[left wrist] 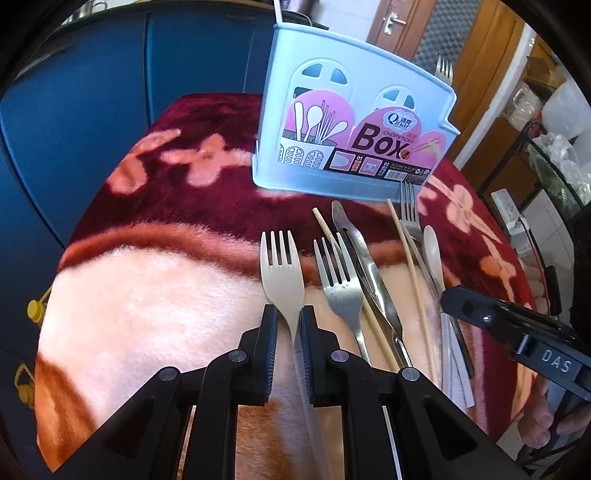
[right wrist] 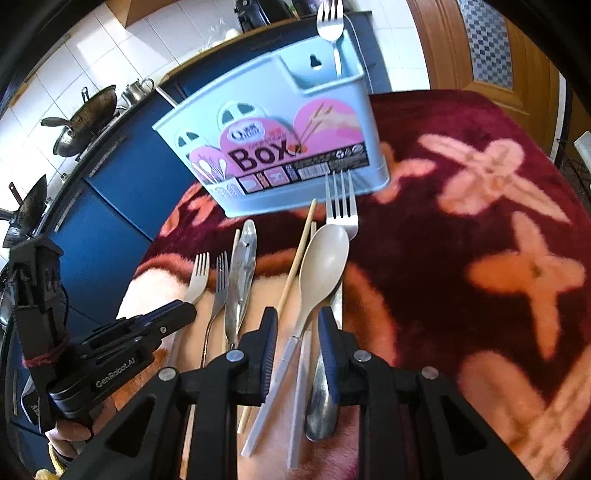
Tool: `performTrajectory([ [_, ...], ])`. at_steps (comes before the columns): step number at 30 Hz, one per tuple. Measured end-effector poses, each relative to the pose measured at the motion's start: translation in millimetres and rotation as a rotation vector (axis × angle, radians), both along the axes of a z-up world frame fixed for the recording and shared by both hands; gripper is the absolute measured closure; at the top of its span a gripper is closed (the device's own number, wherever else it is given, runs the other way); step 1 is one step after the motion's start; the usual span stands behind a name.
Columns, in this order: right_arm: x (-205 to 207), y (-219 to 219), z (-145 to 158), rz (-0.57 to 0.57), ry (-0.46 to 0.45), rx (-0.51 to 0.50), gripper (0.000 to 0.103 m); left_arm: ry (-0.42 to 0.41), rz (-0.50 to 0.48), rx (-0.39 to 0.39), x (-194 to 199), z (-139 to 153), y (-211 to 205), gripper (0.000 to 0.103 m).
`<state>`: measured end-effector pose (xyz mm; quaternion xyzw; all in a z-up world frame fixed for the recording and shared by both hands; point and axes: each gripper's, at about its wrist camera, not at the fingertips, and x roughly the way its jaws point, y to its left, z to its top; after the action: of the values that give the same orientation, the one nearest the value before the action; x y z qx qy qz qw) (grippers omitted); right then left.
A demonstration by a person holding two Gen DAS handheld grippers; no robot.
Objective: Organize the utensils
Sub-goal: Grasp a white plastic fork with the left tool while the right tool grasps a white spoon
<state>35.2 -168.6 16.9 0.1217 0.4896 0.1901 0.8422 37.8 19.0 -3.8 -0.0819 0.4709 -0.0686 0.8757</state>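
Left tool (left wrist: 289,325) sits low over the counter (left wrist: 147,295), which is draped in a fuzzy maroon and peach flowered blanket, with the neck of a beige plastic fork (left wrist: 282,273) between its two pads; the gap is narrow but I can't tell if the pads actually pinch it, so read it as straddling, likely lined up for a pick. Fork tines point to 12 o'clock toward the pale blue plastic chopstick box (left wrist: 354,125), which stands upright at the far edge, probably the drop target since a steel fork (right wrist: 330,22) already stands tines-up in its end compartment. Right tool (right wrist: 297,332) hovers with jaws parted wide around the handle of a beige plastic spoon (right wrist: 323,258), not visibly gripping anything; a darker metal handle lies under its right pad. Loose pieces lie side by side, handles toward the person, easy to grab by the stem: a stainless fork (left wrist: 338,280) at 3 o'clock of the beige one, then a flat metal peeler-like utensil (left wrist: 364,258), two bamboo chopsticks (left wrist: 410,258), and another steel fork (right wrist: 341,203) just in front of the box. Judgement: early stage, most utensils are not yet in the box.
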Motion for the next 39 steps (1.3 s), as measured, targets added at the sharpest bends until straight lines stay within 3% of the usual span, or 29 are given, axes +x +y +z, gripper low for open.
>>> performTrajectory([
  [6, 8.9, 6.0, -3.8, -0.005, 0.024, -0.013, 0.078, 0.002, -0.02, -0.034, 4.9, -2.9, 4.6, 0.089],
  [14, 12.1, 10.0, -2.7, -0.041, 0.01, -0.044, 0.092, -0.011, -0.08, -0.082, 7.0, -4.0, 11.7, 0.089],
  [25, -4.7, -2.6, 11.0, -0.075, -0.054, 0.039, 0.094, -0.028, -0.109, -0.149, 3.3, 0.0, 19.9, 0.091],
  [39, -20.1, -23.4, 44.6, -0.077, -0.227, 0.127, 0.094, -0.2, -0.084, -0.214, -17.6, 40.6, 14.8, 0.092],
])
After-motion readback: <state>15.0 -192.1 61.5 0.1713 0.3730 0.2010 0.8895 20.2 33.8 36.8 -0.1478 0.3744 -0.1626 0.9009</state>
